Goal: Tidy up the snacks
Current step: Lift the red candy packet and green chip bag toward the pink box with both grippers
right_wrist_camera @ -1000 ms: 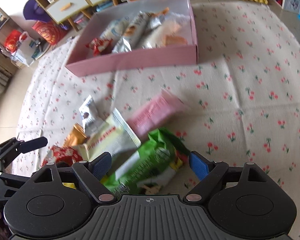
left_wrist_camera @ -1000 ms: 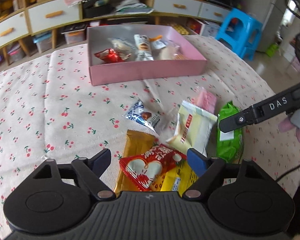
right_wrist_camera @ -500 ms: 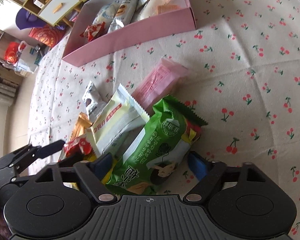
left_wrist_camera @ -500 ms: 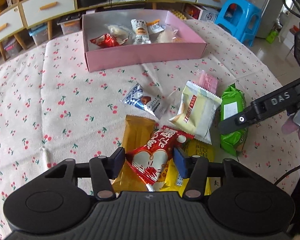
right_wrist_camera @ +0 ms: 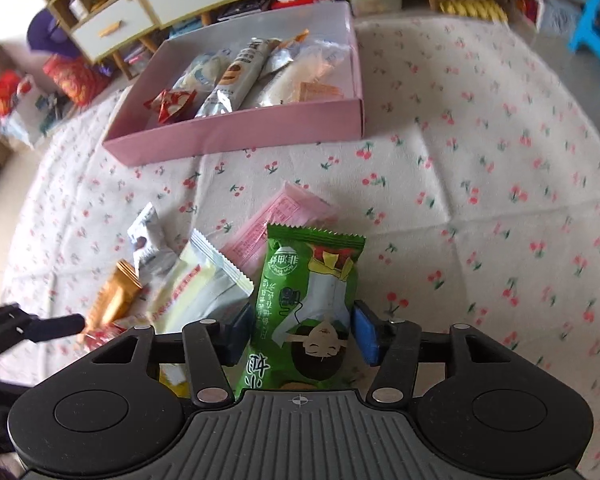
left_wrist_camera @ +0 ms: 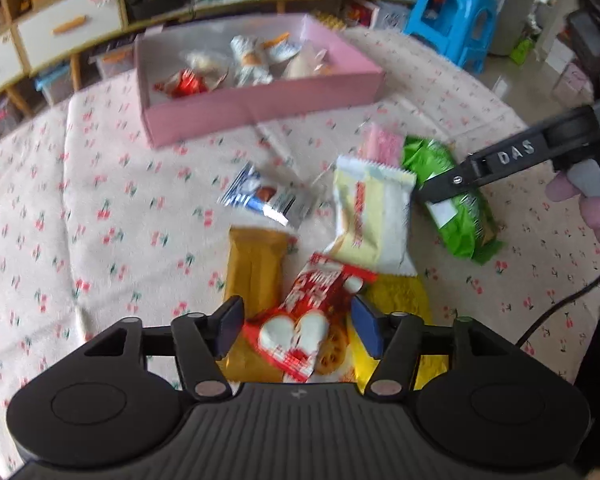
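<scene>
My left gripper (left_wrist_camera: 296, 326) is shut on a red snack packet (left_wrist_camera: 312, 320) and holds it over an orange packet (left_wrist_camera: 254, 264) and a yellow one (left_wrist_camera: 400, 300). My right gripper (right_wrist_camera: 302, 334) is shut on a green snack packet (right_wrist_camera: 306, 304), lifted off the cloth. A pink box (left_wrist_camera: 256, 108) holding several snacks sits at the far side of the table; it also shows in the right wrist view (right_wrist_camera: 236, 132). A cream packet (left_wrist_camera: 370, 216), a blue-white packet (left_wrist_camera: 264, 198) and a pink packet (right_wrist_camera: 280, 220) lie loose between.
The table has a cherry-print cloth (right_wrist_camera: 480, 160). Shelves and white drawers (left_wrist_camera: 72, 28) stand behind it, and a blue stool (left_wrist_camera: 452, 28) at the far right. A black cable (left_wrist_camera: 560, 304) runs over the right edge.
Both grippers have closed on their packets: the left on the red one, the right on the green one. The green packet has turned upright between the right fingers and lifted.
</scene>
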`<action>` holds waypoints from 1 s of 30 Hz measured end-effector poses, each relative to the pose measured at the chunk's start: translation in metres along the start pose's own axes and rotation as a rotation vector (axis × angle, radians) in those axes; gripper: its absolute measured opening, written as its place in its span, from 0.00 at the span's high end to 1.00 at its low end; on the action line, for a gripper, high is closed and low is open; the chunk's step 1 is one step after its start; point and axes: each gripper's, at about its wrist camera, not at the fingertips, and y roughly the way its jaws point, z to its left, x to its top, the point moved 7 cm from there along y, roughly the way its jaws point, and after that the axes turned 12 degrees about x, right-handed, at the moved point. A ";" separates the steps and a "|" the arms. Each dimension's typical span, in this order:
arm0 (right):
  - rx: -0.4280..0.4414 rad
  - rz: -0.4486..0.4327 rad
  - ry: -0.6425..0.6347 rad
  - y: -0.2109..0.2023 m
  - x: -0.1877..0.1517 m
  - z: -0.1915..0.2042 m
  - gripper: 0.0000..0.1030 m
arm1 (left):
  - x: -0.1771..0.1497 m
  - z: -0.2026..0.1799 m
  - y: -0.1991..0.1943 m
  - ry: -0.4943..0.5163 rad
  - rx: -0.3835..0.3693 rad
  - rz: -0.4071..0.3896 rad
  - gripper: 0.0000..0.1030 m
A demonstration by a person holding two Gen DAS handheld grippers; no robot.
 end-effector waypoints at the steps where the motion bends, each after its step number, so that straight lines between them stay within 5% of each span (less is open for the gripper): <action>1: 0.012 0.002 0.017 0.000 0.000 0.000 0.47 | 0.001 -0.003 0.000 0.013 -0.001 -0.012 0.46; 6: 0.052 0.023 0.086 0.002 -0.001 -0.004 0.45 | 0.003 -0.010 0.003 0.050 0.018 -0.023 0.49; 13: 0.108 0.088 0.173 0.011 -0.014 -0.006 0.48 | 0.001 -0.003 0.007 0.017 0.036 0.014 0.73; 30: 0.141 -0.008 0.203 -0.012 0.003 -0.008 0.55 | 0.014 0.029 -0.004 -0.292 0.023 0.007 0.78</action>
